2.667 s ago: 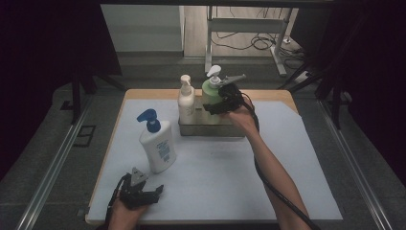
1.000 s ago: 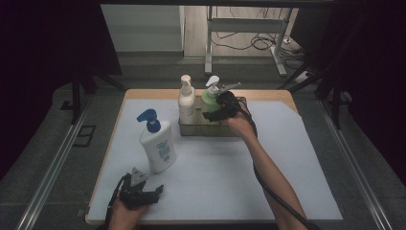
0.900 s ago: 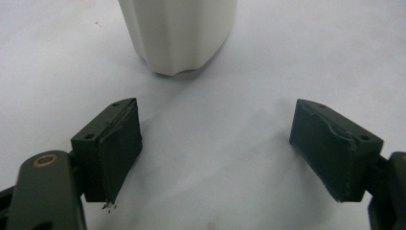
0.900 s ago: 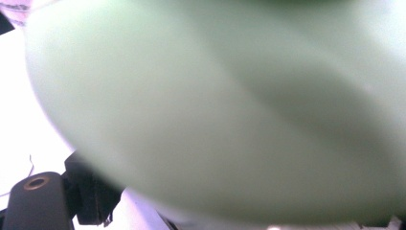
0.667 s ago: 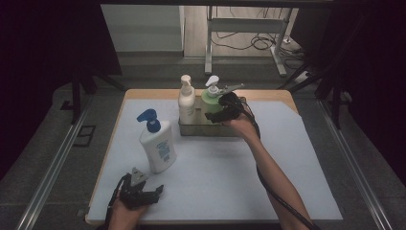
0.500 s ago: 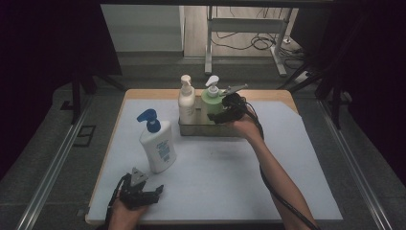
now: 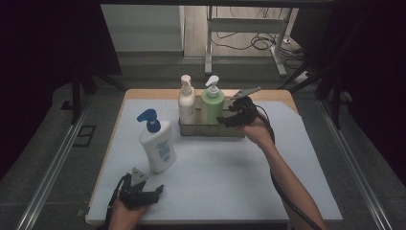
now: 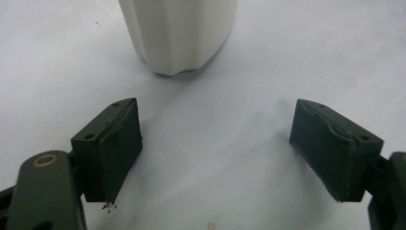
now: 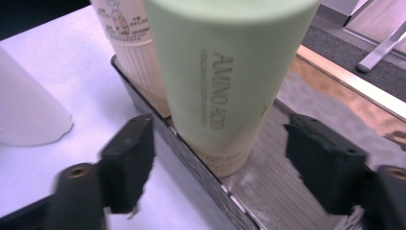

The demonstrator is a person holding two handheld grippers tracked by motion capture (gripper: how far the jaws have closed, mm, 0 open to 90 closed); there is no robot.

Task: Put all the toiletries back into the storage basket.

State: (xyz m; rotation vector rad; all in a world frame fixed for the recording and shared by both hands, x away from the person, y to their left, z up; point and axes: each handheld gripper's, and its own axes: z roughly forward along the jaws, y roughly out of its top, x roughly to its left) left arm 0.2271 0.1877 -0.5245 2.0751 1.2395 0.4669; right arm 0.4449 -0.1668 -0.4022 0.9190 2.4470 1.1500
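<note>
Green pump bottle (image 7: 212, 101), white pump head, upright in metal tray (image 7: 210, 130); right gripper (image 9: 218, 163) at 3 o'clock, jaws closing yet apart, not touching.

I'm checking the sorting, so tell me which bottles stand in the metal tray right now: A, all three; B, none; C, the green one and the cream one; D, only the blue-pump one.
C: the green bottle and the cream bottle stand in the metal tray, while the blue-pump bottle stands outside it.

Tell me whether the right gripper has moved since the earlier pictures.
Yes. The right gripper has backed off rightward from the green bottle in the metal tray; its jaws have just been closing, empty.
</note>
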